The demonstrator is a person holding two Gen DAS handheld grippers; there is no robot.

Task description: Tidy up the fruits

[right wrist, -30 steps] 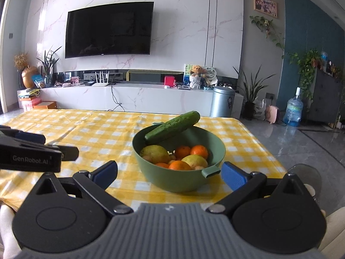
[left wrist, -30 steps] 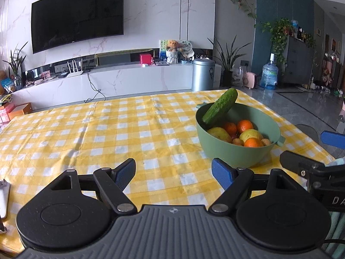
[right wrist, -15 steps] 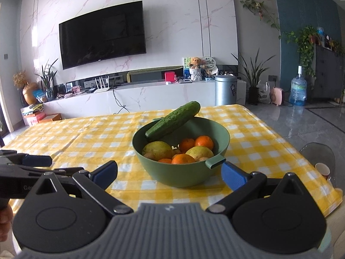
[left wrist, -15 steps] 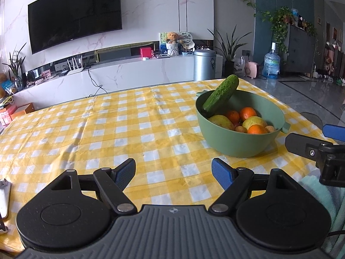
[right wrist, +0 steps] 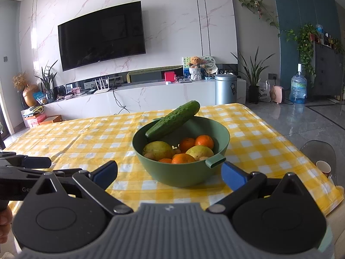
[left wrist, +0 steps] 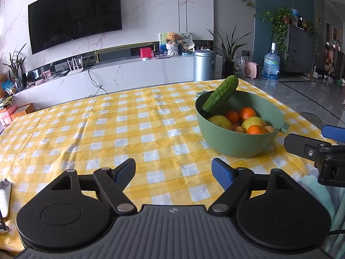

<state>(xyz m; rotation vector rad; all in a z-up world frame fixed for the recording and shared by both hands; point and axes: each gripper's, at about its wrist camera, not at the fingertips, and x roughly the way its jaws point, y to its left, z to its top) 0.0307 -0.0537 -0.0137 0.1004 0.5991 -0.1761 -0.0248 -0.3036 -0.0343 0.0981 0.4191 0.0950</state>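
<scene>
A green bowl (left wrist: 232,142) (right wrist: 183,174) stands on the yellow checked tablecloth (left wrist: 129,125) (right wrist: 90,138), toward the table's right side. A cucumber (left wrist: 221,96) (right wrist: 173,119) leans across its far rim. Inside lie oranges (left wrist: 248,113) (right wrist: 203,141), yellow-green fruits (left wrist: 253,122) (right wrist: 158,149) and small brown ones. My left gripper (left wrist: 173,171) hangs open and empty over the cloth, left of the bowl. My right gripper (right wrist: 169,174) is open too, just short of the bowl's near side, holding nothing. Each gripper shows at the edge of the other's view.
The table's right edge (right wrist: 312,168) drops to a grey floor, where a clear chair (right wrist: 319,153) holds a paper cup (right wrist: 323,167). A white object (left wrist: 4,196) lies at the near left edge. Beyond the table are a TV wall and a low white cabinet (left wrist: 129,75).
Both grippers have shifted a little, so the bowl sits slightly lower and nearer in both views. Their fingers stay spread, and the bowl and its contents have not moved.
</scene>
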